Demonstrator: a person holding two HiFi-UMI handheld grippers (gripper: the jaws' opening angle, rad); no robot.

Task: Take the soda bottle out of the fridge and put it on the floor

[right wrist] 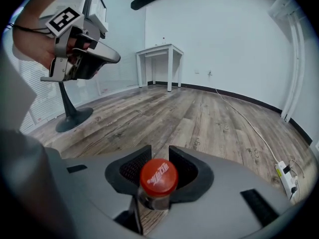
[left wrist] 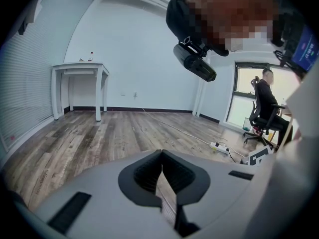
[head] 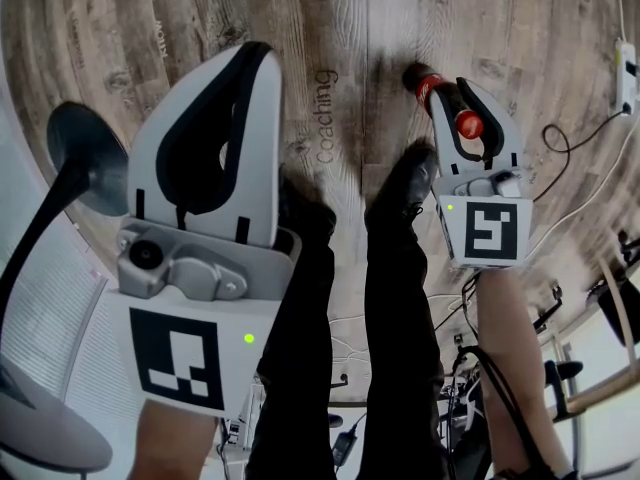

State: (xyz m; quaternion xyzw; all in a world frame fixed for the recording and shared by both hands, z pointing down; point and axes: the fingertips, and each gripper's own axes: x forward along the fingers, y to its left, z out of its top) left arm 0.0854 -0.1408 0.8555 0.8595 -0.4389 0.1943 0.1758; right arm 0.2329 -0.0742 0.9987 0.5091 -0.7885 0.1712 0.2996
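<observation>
The soda bottle, dark with a red band and a red cap, stands over the wood floor in front of the person's shoes. My right gripper is shut on its neck just under the cap, one jaw on each side. In the right gripper view the cap sits between the dark pads, which hide the neck. My left gripper hangs higher at the left with its jaws shut and nothing in them; in its own view the tips meet. No fridge is in view.
A black round stand base rests on the floor at the left. A power strip and cables lie at the right. The person's legs and shoes are just behind the bottle. A white table stands by the far wall.
</observation>
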